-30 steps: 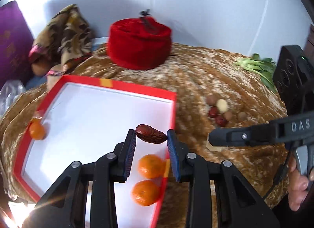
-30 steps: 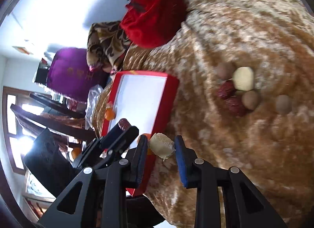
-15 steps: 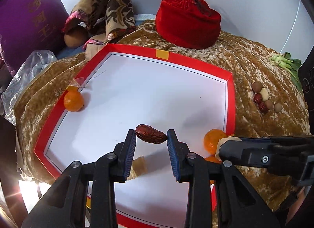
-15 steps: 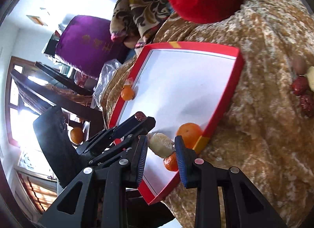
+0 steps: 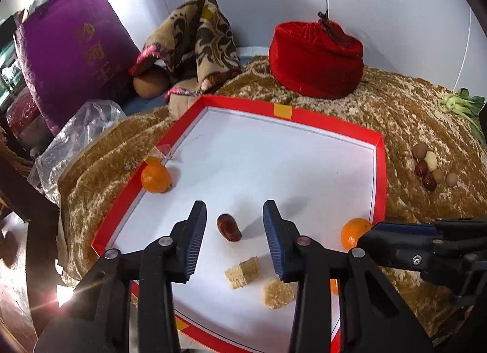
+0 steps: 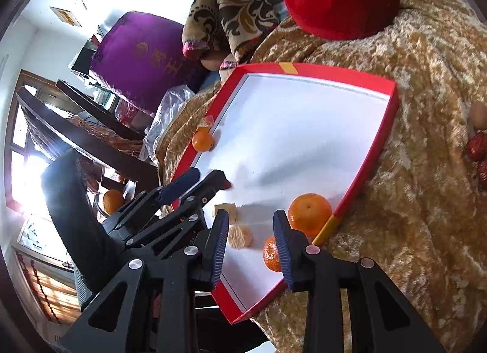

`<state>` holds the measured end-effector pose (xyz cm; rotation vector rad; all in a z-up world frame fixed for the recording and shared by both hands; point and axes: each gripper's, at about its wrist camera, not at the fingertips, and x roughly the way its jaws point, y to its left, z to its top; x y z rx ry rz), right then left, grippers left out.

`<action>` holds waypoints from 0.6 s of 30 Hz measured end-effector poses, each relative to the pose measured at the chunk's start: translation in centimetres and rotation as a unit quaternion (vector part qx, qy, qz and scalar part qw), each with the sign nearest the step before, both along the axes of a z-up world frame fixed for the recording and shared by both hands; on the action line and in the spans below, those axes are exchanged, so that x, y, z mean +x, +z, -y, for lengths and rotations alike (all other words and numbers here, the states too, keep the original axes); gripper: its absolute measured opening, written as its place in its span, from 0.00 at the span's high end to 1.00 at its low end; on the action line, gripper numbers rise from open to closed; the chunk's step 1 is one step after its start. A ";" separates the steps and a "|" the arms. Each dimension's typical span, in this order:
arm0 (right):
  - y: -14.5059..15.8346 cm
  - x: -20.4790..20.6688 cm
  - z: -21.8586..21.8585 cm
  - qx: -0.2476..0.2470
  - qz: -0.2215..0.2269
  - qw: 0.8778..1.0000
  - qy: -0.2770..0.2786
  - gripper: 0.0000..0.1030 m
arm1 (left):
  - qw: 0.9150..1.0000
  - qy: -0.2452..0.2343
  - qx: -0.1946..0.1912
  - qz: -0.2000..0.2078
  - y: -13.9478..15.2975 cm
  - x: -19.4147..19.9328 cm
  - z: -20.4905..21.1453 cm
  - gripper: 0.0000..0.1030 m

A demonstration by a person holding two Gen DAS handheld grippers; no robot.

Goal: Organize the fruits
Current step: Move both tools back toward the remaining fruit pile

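both tools open over the red tray (image 5: pixel 379 170). left tool (image 5: pixel 234 228) is releasing a date (image 5: pixel 229 227) lying inside; right tool (image 6: pixel 250 239) is releasing a pale chunk (image 6: pixel 240 236) inside, near two oranges (image 6: pixel 309 213).

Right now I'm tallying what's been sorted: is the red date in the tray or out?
In. The red date lies on the tray floor, clear of the opening left gripper.

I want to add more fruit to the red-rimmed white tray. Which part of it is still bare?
The far half of the red-rimmed white tray is bare, from the yellow tape mark down toward the lone orange mandarin at its left rim. The near end is crowded: dark red date, two pale beige chunks, mandarins in the right corner.
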<state>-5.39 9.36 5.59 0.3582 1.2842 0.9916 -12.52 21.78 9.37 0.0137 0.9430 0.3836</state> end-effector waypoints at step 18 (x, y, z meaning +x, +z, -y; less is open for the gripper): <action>2.8 3.6 13.7 0.019 0.016 0.989 -0.148 0.63 | 0.986 -0.090 0.079 0.112 3.7 2.5 11.1 0.20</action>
